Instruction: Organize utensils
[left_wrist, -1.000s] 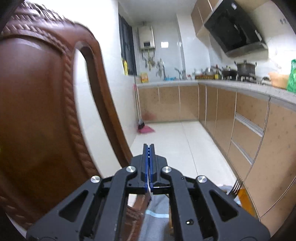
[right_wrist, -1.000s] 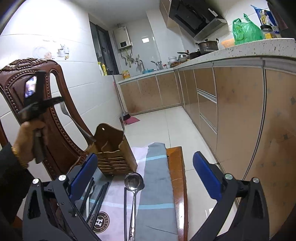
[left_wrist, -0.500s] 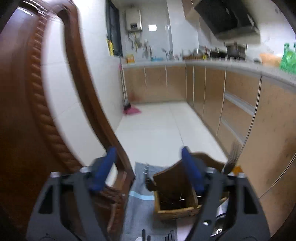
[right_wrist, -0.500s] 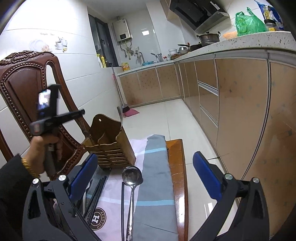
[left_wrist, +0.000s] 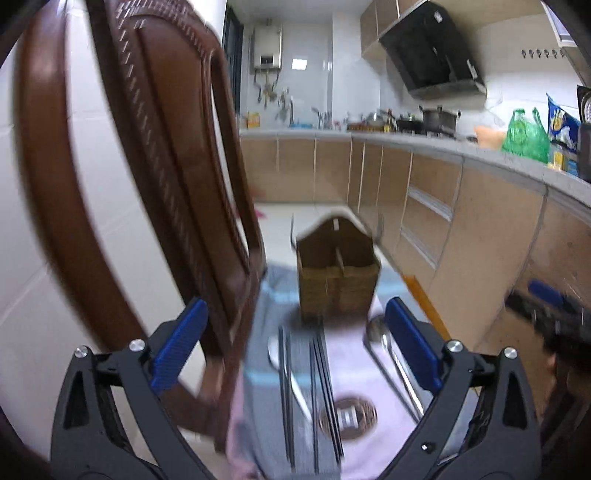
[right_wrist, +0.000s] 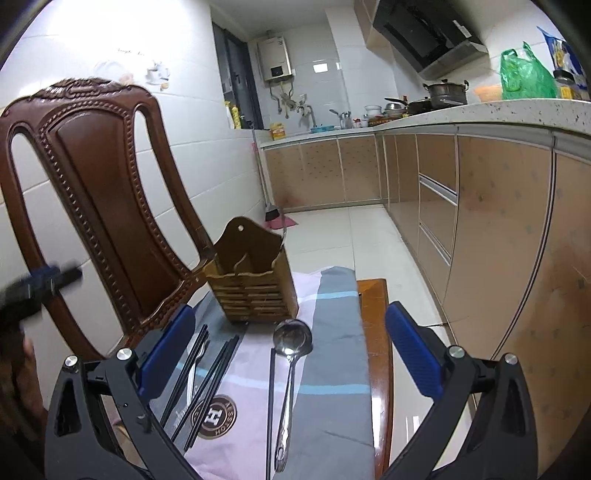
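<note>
Kitchen scene, two wrist views. Only readable writing: a round brown logo (right_wrist: 215, 417) on the pink-and-grey cloth (right_wrist: 332, 369), w/ a large "H" in the centre; ring text around it too small to read for sure.

Left gripper (left_wrist: 295, 350): points down at the cloth, jaws opening wide, blue pads apart, nothing between them but the view of utensils below. View is motion-blurred. A sec ago it was clamped shut, aimed at the carved wooden chair (right_wrist: 103, 192) back & far kitchen; now it faces the wooden utensil holder (left_wrist: 338, 280).

Right gripper (right_wrist: 290, 350): spread wide, empty, tilted down over the cloth; barely changed vs earlier frame.

Holder stands upright at the cloth's far end, beside the chair, w/ a fork (right_wrist: 283, 230) sticking out of its right side. Ladle (right_wrist: 290, 369) lies on the cloth just in front of the holder, bowl toward it. Black chopsticks (right_wrist: 207, 380) lie left of the ladle, near a pale spoon (left_wrist: 291, 380); one more chopstick beside the ladle handle.
</note>
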